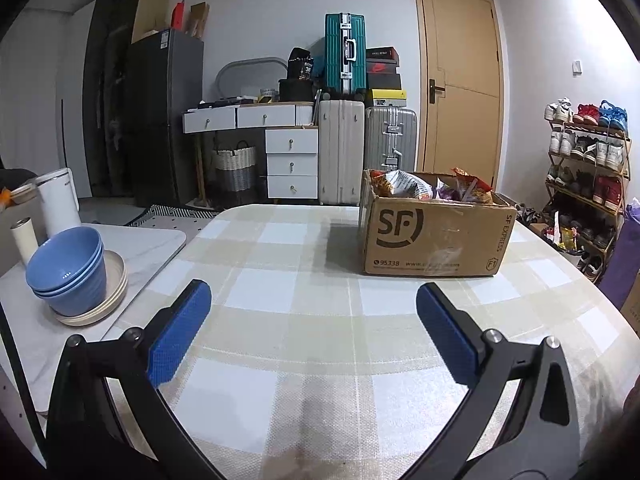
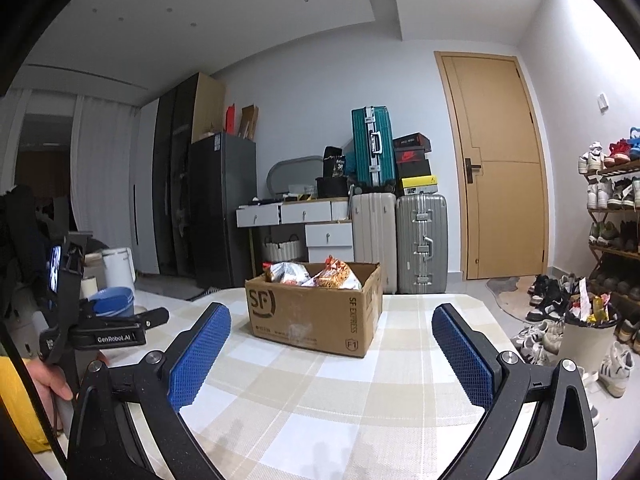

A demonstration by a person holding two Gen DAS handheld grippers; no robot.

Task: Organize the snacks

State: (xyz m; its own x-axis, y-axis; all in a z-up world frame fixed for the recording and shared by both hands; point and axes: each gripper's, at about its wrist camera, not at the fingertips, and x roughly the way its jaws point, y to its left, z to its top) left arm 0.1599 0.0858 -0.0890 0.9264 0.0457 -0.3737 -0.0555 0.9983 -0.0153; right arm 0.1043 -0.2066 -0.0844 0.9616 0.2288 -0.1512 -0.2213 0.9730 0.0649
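A brown cardboard box [image 1: 432, 236] printed "SF" stands on the checked tablecloth [image 1: 304, 320], filled with crinkly snack bags [image 1: 404, 186] in red, orange and silver. The same box [image 2: 312, 312] sits at the middle of the right wrist view, its snack bags [image 2: 332, 274] poking over the rim. My left gripper [image 1: 314, 300] hovers open over the cloth, short of the box and left of it, nothing between its blue pads. Facing the box from a little farther back, my right gripper [image 2: 332, 322] is open too and holds nothing. The left gripper's body [image 2: 116, 330] shows at that view's left edge.
Stacked blue bowls [image 1: 68, 268] on beige plates sit on a white side counter [image 1: 152, 244] at the left, with a white kettle [image 1: 58, 204] behind. A bin [image 2: 588, 340] and a shoe rack [image 2: 612, 220] stand right of the table. Suitcases, drawers and a door line the far wall.
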